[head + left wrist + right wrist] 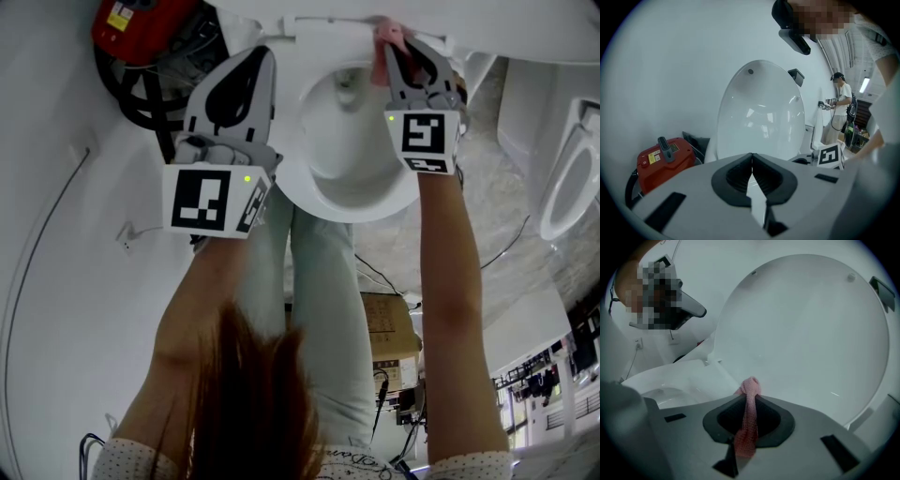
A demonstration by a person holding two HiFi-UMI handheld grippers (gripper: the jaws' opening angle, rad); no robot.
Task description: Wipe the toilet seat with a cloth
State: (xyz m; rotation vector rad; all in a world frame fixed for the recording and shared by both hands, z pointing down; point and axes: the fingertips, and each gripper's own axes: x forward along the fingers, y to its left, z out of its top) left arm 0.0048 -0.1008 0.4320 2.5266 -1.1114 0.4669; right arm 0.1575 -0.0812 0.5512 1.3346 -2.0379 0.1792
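Observation:
The white toilet has its seat rim (375, 210) around the open bowl and its lid (806, 333) raised upright. A pink cloth (749, 420) is bunched between the jaws of my right gripper (750, 390), which is shut on it. In the head view that right gripper (398, 44) holds the cloth (385, 35) at the back right of the seat, near the hinge. My left gripper (264, 53) hovers left of the bowl, off the seat. In the left gripper view my left gripper (751, 155) has its jaws pressed together with nothing in them, facing the lid (761, 110).
A red machine (131, 23) with black hoses stands left of the toilet by the wall. A second white fixture (567, 183) is at the right. Cardboard boxes (389, 328) and cables lie on the floor. Another person (840, 108) stands far off.

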